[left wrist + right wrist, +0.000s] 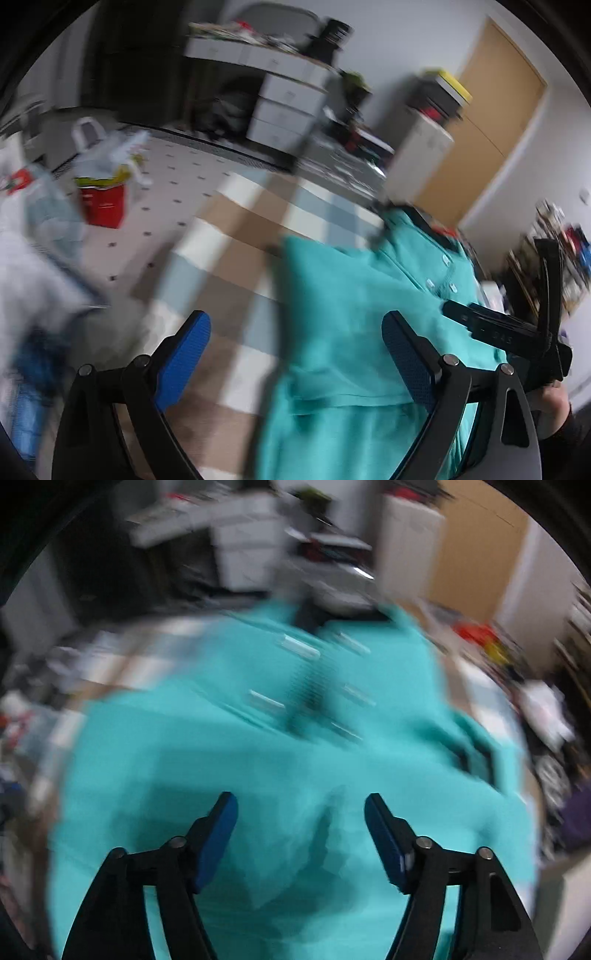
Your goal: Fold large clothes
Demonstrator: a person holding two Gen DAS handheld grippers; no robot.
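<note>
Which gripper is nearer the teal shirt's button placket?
Right. The right gripper hangs open above the teal shirt, facing its buttons. The left gripper is open over the shirt's left edge, partly above the checked blanket.

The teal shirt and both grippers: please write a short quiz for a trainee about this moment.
1. True or false: the right gripper is shut on the teal shirt.
2. On what does the shirt lie? A) checked cloth B) bare wooden table C) red box
3. Fill in: in the left wrist view, the left gripper has its jaws ____.

Key:
1. False; its jaws stand apart above the shirt, and nothing is between the pads.
2. A, the checked cloth in beige, white and blue.
3. Open; no fabric is pinched between its blue pads.
</note>
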